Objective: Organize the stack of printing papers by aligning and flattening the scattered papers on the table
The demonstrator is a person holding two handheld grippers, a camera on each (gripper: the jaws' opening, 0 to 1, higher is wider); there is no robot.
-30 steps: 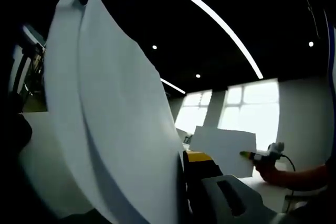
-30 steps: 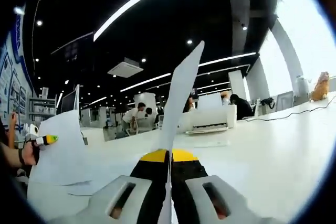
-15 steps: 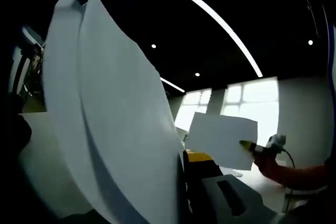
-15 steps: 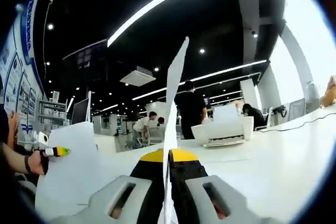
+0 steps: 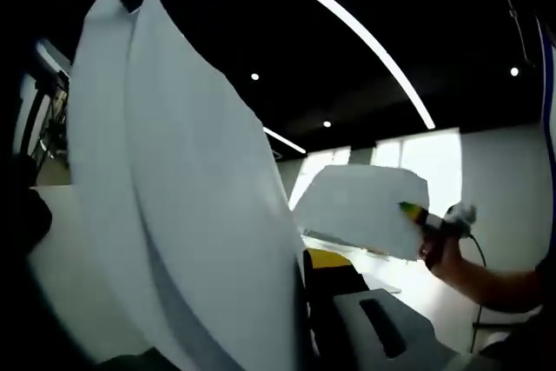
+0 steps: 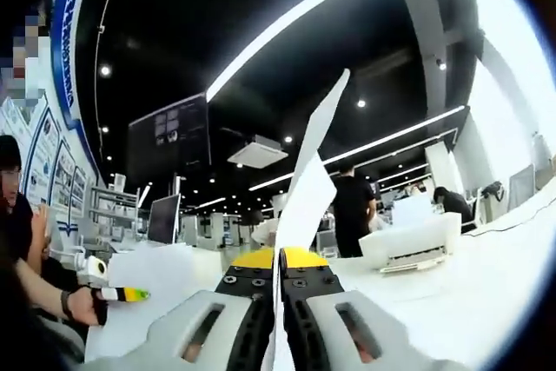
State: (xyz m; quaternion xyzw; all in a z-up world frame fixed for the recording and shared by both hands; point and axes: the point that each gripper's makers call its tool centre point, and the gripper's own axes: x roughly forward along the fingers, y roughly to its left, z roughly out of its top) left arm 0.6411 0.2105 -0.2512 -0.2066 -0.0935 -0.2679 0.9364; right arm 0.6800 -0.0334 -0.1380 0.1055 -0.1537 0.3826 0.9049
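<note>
Two or more white paper sheets stand upright and bowed in my left gripper, which is shut on their lower edge; the sheets hide its left jaw. My right gripper is shut on one white sheet, seen edge-on and rising between the yellow-tipped jaws. In the left gripper view the right gripper holds that sheet in the air, tilted. In the right gripper view the left gripper appears at the lower left with its sheets.
A white table stretches to the right, with a white printer on it. A person in black stands behind it. The holder's hand and forearm reach in from the right. Monitors and shelves stand at the far left.
The right gripper has lifted its sheet off the table and tilted it flatter in the air. The right view has swung upward. The left gripper's sheets stay as they were.
</note>
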